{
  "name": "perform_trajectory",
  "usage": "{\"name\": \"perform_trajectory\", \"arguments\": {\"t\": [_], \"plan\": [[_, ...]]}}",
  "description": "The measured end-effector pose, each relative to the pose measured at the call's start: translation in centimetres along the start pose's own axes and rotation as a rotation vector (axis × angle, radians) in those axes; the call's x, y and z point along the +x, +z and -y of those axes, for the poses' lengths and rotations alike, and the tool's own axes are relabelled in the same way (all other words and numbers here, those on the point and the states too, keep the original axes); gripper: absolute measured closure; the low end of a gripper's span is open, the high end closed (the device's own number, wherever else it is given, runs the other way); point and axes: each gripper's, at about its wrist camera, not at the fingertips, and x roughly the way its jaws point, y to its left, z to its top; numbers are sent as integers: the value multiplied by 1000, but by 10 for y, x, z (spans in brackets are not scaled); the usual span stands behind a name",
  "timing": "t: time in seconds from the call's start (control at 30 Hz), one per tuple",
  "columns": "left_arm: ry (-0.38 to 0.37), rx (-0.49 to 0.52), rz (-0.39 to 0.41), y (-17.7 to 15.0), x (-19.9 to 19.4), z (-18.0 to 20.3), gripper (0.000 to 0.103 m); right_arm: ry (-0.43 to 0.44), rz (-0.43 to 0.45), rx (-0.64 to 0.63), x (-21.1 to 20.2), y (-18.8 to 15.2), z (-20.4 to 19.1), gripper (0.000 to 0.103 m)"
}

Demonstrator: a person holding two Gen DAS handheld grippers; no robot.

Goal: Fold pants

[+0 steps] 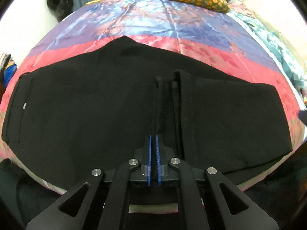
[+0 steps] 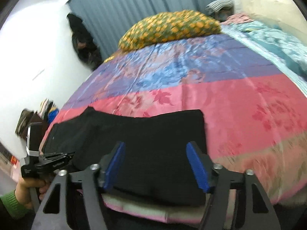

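Note:
Black pants (image 1: pixel 92 111) lie flat across the near part of the bed, waistband with a small button at the left, a folded-over part with a raised edge (image 1: pixel 178 88) at the right. My left gripper (image 1: pixel 154 140) is shut with nothing between its blue pads, low over the pants' near edge. In the right wrist view the pants (image 2: pixel 153 130) lie ahead. My right gripper (image 2: pixel 156 153) is open and empty above their near right part. The left gripper (image 2: pixel 57 156), held in a hand, shows at the left.
The bed cover (image 2: pixel 239 99) has pink, purple and blue bands. A green pillow with orange spots (image 2: pixel 168 26) lies at the far end, a teal blanket (image 2: pixel 278 42) along the right. A blue curtain (image 2: pixel 134 2) and dark hanging clothes (image 2: pixel 82 40) stand behind.

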Motion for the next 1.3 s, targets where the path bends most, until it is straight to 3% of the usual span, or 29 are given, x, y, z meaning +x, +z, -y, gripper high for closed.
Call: {"name": "perform_trajectory", "arguments": {"t": [0.07, 0.13, 0.17, 0.2, 0.27, 0.33, 0.43, 0.57, 0.67, 0.77, 0.83, 0.87, 0.9, 0.93, 1.17, 1.23, 1.3], "plan": [[9, 19, 9, -1, -1, 3, 98, -16, -59, -14, 23, -2, 5, 51], [-3, 16, 12, -3, -3, 2, 96, -64, -195, -48, 60, -14, 12, 53], [-13, 2, 13, -4, -6, -1, 85, -95, -203, -110, 68, -21, 10, 54], [-16, -13, 15, -5, -9, -6, 65, -116, -184, -154, 64, -20, 4, 54], [-28, -57, 54, -8, -20, -19, 43, -117, -187, -149, 54, -13, -5, 54], [-32, -84, 83, -11, -28, -31, 38, -72, -141, -105, 41, -8, -10, 54], [-12, -111, 83, -11, -29, -47, 38, -44, -92, -106, 28, -1, -29, 54], [-22, -149, 125, -10, -39, -54, 41, 17, -113, -134, 44, 3, -62, 54], [-92, -94, 166, -5, -51, -36, 41, 26, -121, -151, 58, 0, -77, 54], [-129, -11, 146, 2, -47, -10, 41, 31, -94, -114, 56, -8, -82, 54], [-134, 38, 103, 5, -33, 7, 46, 26, -77, -110, 49, -13, -80, 54], [-130, 65, 65, 7, -20, 17, 55, 21, -69, -114, 45, -16, -79, 54], [-122, 82, 30, 8, -9, 23, 80, 9, -58, -122, 39, -19, -76, 54], [-116, 93, -19, 9, 6, 29, 96, 0, -49, -126, 33, -20, -74, 54], [-113, -1, 60, 11, -21, 6, 100, -44, 24, -130, 2, 5, -54, 54], [-100, 1, 39, 12, -12, 6, 99, -31, 7, -125, 10, 12, -53, 54], [-74, 30, 6, 9, 4, 12, 96, -34, -65, -126, 33, 9, -52, 52]]}}
